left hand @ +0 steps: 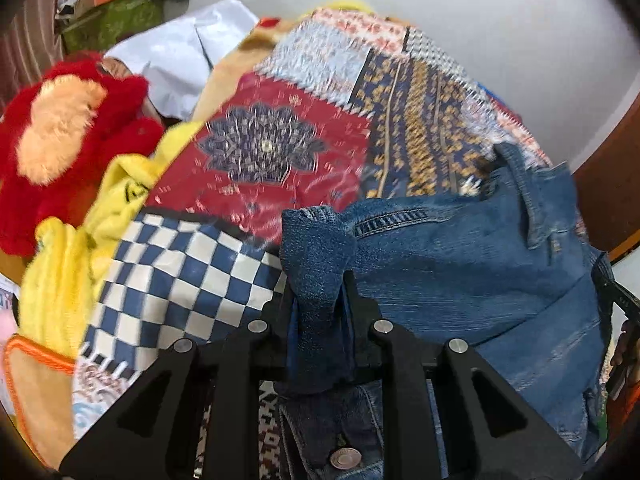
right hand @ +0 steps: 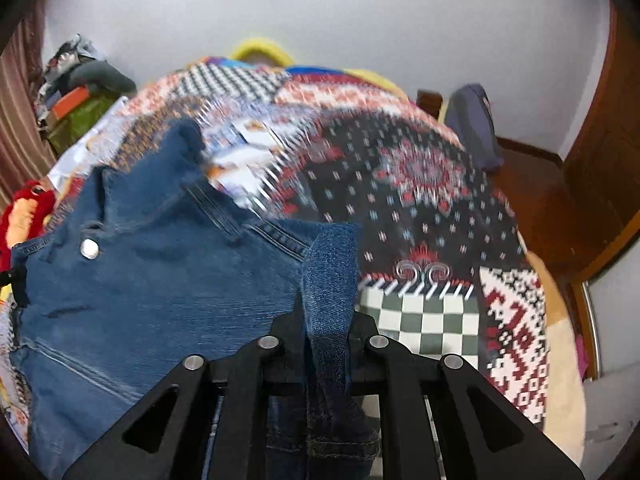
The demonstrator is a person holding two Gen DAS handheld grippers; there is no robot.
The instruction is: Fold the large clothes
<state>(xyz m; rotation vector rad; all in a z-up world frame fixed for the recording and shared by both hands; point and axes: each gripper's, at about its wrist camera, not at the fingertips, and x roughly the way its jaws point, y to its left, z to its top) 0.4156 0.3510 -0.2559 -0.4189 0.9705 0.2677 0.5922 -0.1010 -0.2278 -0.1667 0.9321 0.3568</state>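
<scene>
A blue denim jacket (left hand: 460, 264) hangs stretched above a patchwork bedspread (left hand: 272, 152). My left gripper (left hand: 320, 280) is shut on a bunched fold of the denim that sticks up between its jaws. In the right wrist view the same jacket (right hand: 152, 280) spreads to the left, with a metal snap button (right hand: 89, 248) and the collar showing. My right gripper (right hand: 328, 304) is shut on another fold of the denim at the jacket's right side. Both grippers point steeply down at the bed. The fingertips are hidden by the cloth.
A red and peach plush toy (left hand: 68, 136) and a yellow garment (left hand: 68, 264) lie at the bed's left. White cloth (left hand: 180, 60) sits behind them. Cluttered boxes (left hand: 108, 4) stand far left. A wooden door (right hand: 600, 160) and floor are right of the bed; a wall lies behind.
</scene>
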